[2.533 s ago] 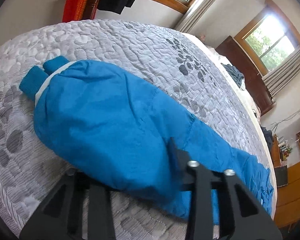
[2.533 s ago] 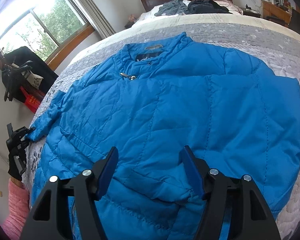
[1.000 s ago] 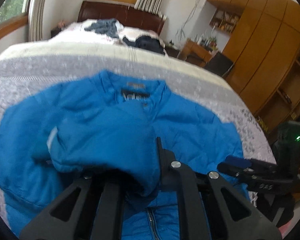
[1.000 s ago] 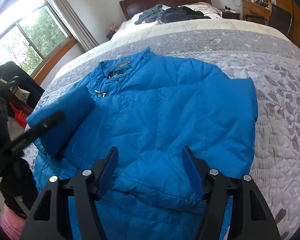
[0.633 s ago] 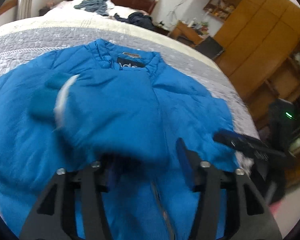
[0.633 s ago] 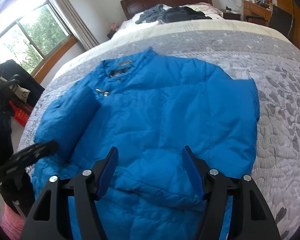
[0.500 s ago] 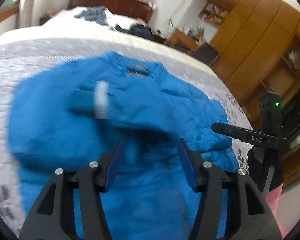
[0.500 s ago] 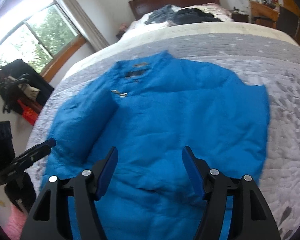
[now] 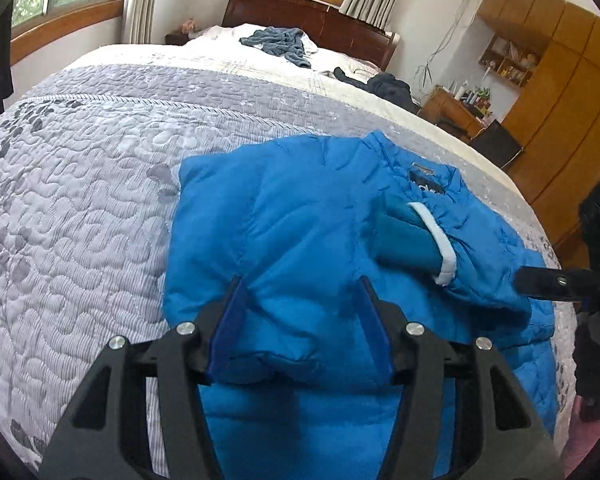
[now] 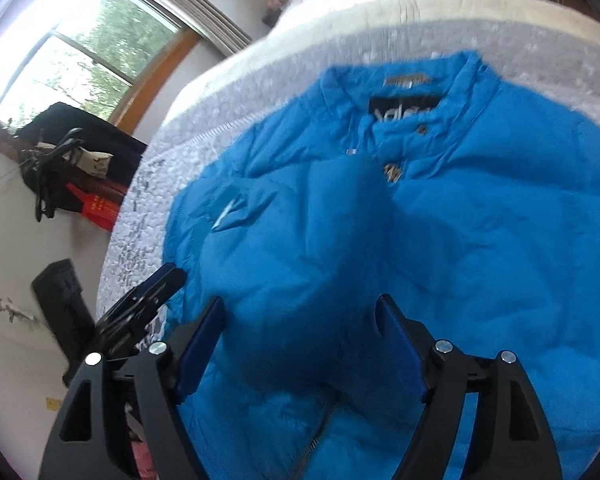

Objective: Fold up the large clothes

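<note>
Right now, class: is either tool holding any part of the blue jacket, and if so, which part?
Nothing is held. Both the left tool and the right tool are open above the blue jacket; its sleeve lies folded across the front.

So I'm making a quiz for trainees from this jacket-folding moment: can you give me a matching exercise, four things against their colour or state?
Things:
1. jacket
2. sleeve cuff trim
3. left gripper
4. quilt

Colour or state:
A. grey, leaf pattern
B. open, holding nothing
C. bright blue, lying on the bed
D. white band

Pairs: 1-C, 2-D, 3-B, 4-A
</note>
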A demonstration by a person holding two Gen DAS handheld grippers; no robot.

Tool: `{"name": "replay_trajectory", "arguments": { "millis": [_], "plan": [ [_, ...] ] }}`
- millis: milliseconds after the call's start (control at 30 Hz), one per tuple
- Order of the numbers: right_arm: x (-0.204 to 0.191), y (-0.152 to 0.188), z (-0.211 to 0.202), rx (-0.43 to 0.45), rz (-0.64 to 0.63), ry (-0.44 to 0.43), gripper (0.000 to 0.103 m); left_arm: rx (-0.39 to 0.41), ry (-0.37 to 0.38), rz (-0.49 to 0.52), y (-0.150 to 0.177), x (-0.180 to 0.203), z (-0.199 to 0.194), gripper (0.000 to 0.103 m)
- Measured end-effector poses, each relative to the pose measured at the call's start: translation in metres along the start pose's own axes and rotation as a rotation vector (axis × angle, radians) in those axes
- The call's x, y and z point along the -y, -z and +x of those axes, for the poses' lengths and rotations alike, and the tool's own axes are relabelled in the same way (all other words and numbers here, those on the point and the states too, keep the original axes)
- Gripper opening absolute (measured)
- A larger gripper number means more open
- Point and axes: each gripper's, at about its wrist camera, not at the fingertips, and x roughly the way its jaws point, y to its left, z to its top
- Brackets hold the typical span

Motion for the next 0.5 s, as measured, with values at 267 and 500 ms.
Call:
{"name": "replay_trajectory", "arguments": {
  "millis": [267,500],
  "plan": [
    [-0.002,0.001,-0.003,0.010,-0.019,-0.003,0.020,0.033,0.050,-0.013,-0.005,0.008,-0.020,0.055],
    [0.027,0.002,-0.039,0.077,0.024,0.043,0.020,0.001,0.076,0.041,-0.009,0.036,-0.001,0.056]
  ]
}}
